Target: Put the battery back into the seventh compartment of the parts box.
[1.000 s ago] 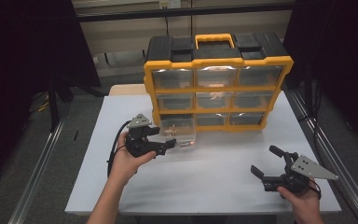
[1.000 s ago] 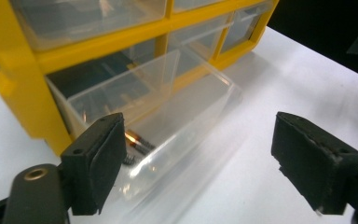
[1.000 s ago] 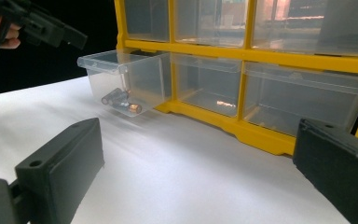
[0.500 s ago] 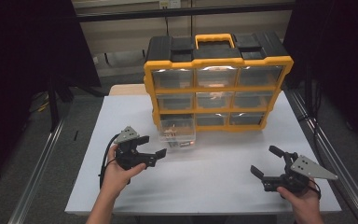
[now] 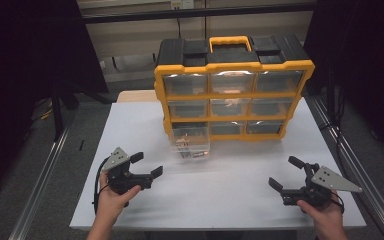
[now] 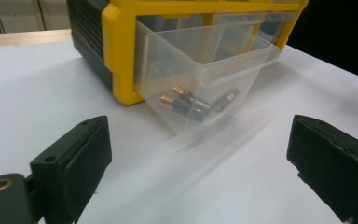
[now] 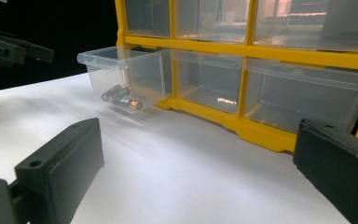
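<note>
Batteries (image 6: 186, 103) blurred behind drawer (image 6: 205, 74) wall

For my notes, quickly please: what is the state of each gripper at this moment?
Left gripper: open, jaws have just been opening, nothing between them; the pulled-out drawer lies ahead.
Right gripper: open, holding nothing.

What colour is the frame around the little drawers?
Yellow frame, clearest in the high view.

dim room, dark surrounds crowding in | overhead light washing the white table (image 5: 230, 200) | glare glinting on clear drawer fronts (image 5: 232, 80) | streaking blur smearing tabletop below the pulled-out drawer (image 6: 200, 70) | near jaws softening out of focus
</note>
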`<state>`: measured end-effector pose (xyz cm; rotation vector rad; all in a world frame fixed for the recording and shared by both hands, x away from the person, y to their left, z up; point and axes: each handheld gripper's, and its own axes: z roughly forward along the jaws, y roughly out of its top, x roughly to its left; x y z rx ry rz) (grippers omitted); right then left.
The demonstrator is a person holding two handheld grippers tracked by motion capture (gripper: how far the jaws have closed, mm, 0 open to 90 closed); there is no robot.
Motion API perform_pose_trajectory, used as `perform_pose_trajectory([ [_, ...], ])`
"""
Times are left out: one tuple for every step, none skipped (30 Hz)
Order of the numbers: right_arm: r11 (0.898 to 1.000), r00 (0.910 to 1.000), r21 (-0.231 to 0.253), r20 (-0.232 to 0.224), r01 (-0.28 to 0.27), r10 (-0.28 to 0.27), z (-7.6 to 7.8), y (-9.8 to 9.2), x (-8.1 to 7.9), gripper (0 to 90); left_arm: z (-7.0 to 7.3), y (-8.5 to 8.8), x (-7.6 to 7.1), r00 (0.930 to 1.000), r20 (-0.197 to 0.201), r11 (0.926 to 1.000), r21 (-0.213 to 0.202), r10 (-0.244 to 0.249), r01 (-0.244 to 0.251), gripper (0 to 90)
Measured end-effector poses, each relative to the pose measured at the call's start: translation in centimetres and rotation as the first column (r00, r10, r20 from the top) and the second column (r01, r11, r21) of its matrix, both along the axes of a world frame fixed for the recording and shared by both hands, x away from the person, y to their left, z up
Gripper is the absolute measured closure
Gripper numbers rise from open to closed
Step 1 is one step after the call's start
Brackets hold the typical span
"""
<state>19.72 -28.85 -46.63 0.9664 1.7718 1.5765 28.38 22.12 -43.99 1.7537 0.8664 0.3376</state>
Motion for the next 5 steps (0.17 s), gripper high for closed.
perform_pose_trajectory([
  [1.000,1.0000,0.000,-0.001,0.000,0.000,0.00,0.00,0.01,1.3,-0.17,0.26,-0.15,1.0000,0.002,1.0000,0.003,-0.001,0.001,6.4],
  [1.000,1.0000,-0.001,0.001,-0.002,0.002,0.00,0.00,0.03,1.3,-0.38,0.37,-0.36,0.9999,0.009,0.9999,0.003,0.013,-0.013,5.8],
  [1.000,1.0000,-0.001,0.003,-0.003,0.003,-0.01,0.03,0.05,1.3,-0.59,0.63,-0.46,0.9998,0.016,0.9999,0.011,0.009,-0.009,5.8],
  [1.000,1.0000,-0.003,-0.001,-0.002,0.002,-0.01,0.04,0.05,1.3,-0.74,0.81,-0.59,0.9999,0.016,0.9999,0.011,0.006,-0.006,5.4],
  [1.000,0.9999,-0.005,-0.004,-0.010,0.010,-0.02,0.07,0.06,1.3,-0.85,0.93,-0.72,0.9996,0.022,0.9999,0.000,0.015,-0.015,4.9],
])
